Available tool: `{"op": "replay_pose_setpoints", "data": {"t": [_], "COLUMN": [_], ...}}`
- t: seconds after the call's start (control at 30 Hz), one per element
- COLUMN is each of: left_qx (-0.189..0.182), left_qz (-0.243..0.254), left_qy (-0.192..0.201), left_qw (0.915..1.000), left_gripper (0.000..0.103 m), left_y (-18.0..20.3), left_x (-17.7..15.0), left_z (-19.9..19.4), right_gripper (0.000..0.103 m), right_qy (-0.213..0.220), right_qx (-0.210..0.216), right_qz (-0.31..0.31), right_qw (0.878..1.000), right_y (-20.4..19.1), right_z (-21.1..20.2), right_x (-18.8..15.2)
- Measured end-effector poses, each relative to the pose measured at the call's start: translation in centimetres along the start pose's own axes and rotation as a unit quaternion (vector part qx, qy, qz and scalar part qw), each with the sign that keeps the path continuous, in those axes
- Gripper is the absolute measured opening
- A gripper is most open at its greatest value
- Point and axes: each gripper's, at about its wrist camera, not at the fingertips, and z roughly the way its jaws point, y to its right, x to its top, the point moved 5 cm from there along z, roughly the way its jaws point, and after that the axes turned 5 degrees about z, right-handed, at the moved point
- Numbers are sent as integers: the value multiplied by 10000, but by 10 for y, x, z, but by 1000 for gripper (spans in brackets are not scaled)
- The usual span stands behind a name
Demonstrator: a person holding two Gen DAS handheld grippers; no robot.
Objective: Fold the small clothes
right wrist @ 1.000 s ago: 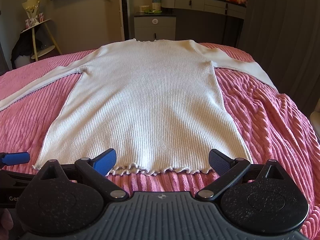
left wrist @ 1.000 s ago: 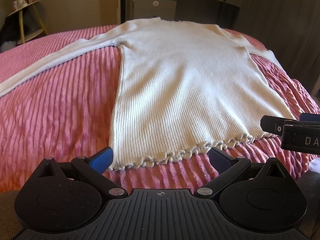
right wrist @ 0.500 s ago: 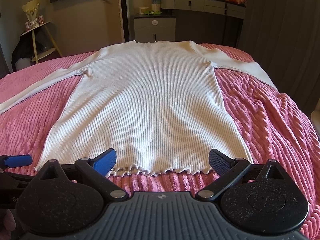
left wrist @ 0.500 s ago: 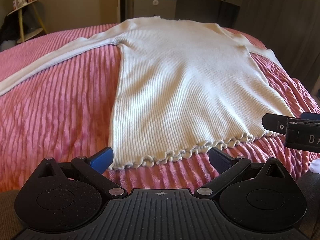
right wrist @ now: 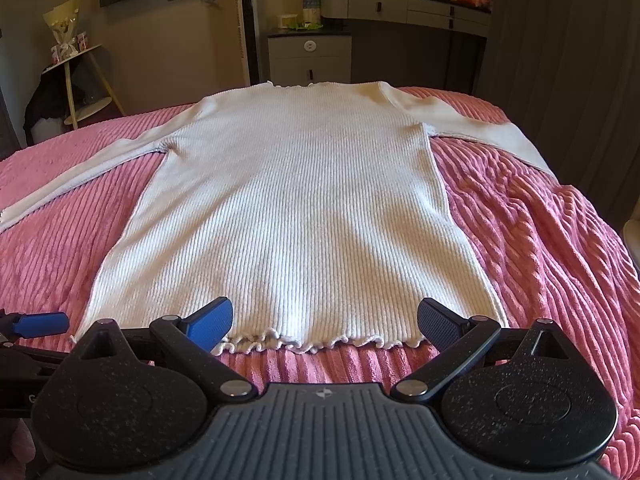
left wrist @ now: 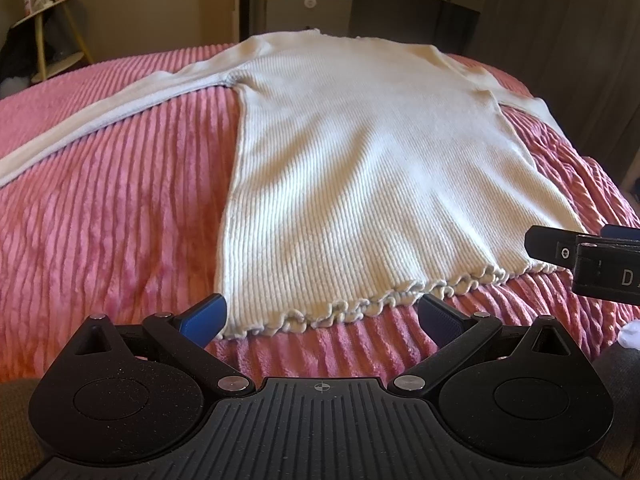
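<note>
A cream ribbed long-sleeved top (left wrist: 360, 168) (right wrist: 296, 208) lies flat on the pink bedspread, frilled hem nearest me, sleeves spread to both sides. My left gripper (left wrist: 320, 318) is open just short of the hem's left corner, nothing between its blue fingers. My right gripper (right wrist: 325, 322) is open over the hem's middle, holding nothing. Its black body also juts in at the right edge of the left wrist view. A blue finger (right wrist: 38, 324) of the left gripper shows at the left edge of the right wrist view.
The ribbed pink bedspread (left wrist: 112, 208) (right wrist: 540, 240) covers the whole bed and drops off at the right. Beyond the bed stand a grey nightstand (right wrist: 310, 60), a dark dresser (right wrist: 416, 12) and a small round side table (right wrist: 76, 80) at the left.
Both grippers have lifted or tilted slightly, so the top sits a little lower in each view. Their fingers stay open and the top has not moved.
</note>
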Motion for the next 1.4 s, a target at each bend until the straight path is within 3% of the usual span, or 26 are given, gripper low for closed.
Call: {"op": "replay_pose_setpoints", "data": {"t": [0.5,0.87,1.0,1.13,1.23,1.33,1.4], "left_qx": [-167,-225,-262,-290,-74,99,237], "left_qz": [-96,-141,-198,-272,-259,-357,-531], "left_qy": [-17,-212,-212,-237,14,413,534], "left_qw": [9998,9994,9992,9989,9996,9985,9969], "left_gripper": [103,103,103,103,103,103,103], "left_y": [-4,-8,-11,-16,-19,-20,-23], "left_x": [2,3,8,29,62,95,109], "left_z": [1,18,21,25,32,46,67], "right_gripper": [99,99,99,97,90,78,54], "right_qy": [32,-314,-422,-263,269,739,834], "right_qx": [204,773,1342,2136,1906,1620,1397], "right_qz": [192,776,1177,1851,2289,2979,3638], "right_qw": [9996,9935,9830,9589,9542,9378,9172], "right_y": [2,14,21,45,86,146,194], "right_z": [-2,12,20,31,47,75,103], "right_x": [2,6,11,29,59,90,108]}}
